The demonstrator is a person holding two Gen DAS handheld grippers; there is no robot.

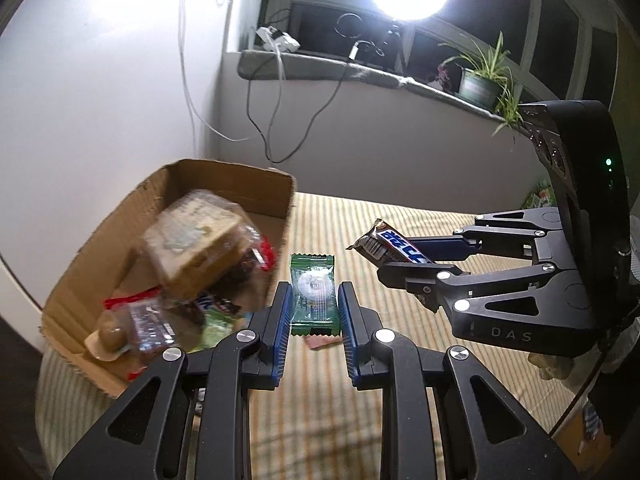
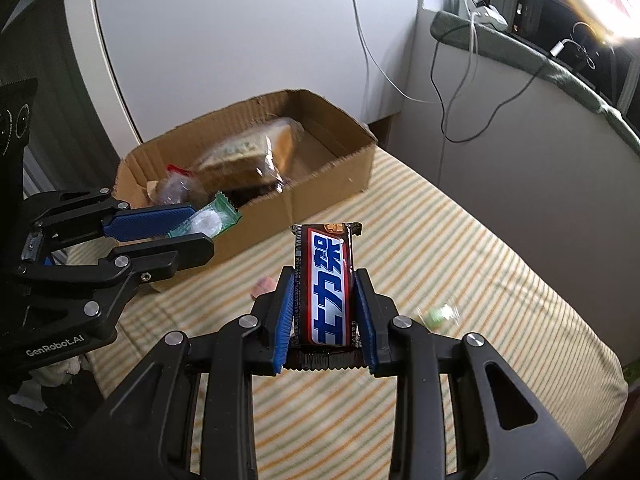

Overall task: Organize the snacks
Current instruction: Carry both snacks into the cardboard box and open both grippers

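Jaws of the left gripper (image 1: 313,312) are clamped on a green candy packet (image 1: 313,295), held between the blue pads above the striped cloth (image 1: 400,360), just beside the cardboard box (image 1: 224,184) of snacks. Jaws of the right gripper (image 2: 326,320) are closed on a chocolate bar (image 2: 326,284), which projects forward.

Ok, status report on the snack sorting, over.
Left gripper shut on green candy packet. Right gripper shut on chocolate bar. Cardboard box part-filled, blurred bread pack mid-air above it. Path clear.
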